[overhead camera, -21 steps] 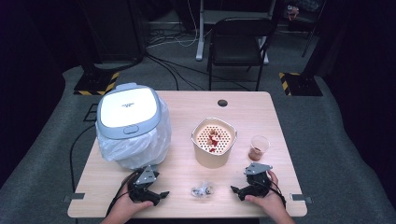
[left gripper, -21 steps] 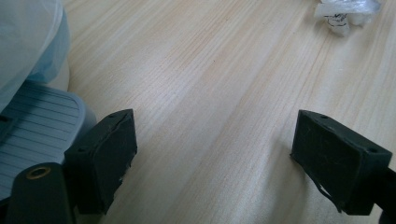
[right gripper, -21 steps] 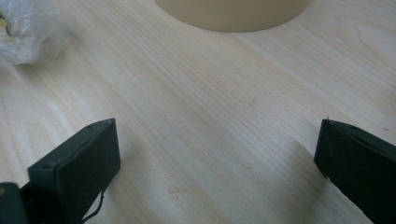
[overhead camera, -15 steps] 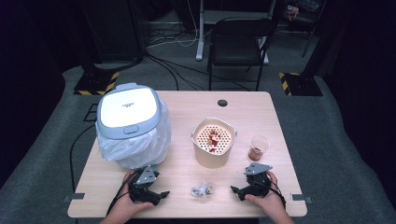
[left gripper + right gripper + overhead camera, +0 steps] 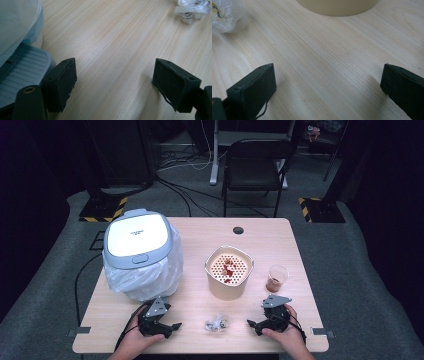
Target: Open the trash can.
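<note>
Both grippers sit at the bottom of the high view, jaws wide apart, nothing between them: left gripper (image 5: 175,325) at lower left, right gripper (image 5: 250,323) at lower right, tips facing each other across bare table (image 5: 190,300). The crumpled plastic wrapper (image 5: 216,323) lies bottom centre, between the two tips and apart from both; it shows at upper right of the left gripper view (image 5: 192,8) and upper left of the right gripper view (image 5: 225,16). Beige strainer bowl (image 5: 228,277) with red scraps stands just above it in frame, small cup (image 5: 276,279) with brown residue to its right, lidded bin (image 5: 137,245) with a white liner at upper left. Risks, as I judge them: wrapper is light and slick, so a low sideways approach likely shoves it along the wood instead of pinching it; jaws closing on one loose fold may let it slip out on lift; right gripper swinging in could clip the bowl wall, which fills the top of its own view; left gripper rests close to the bin base (image 5: 22,67), so a wide sweep could snag the liner. Versus the earlier high-view frames: no visible change, both hands, wrapper, bowl and cup in the same spots
</note>
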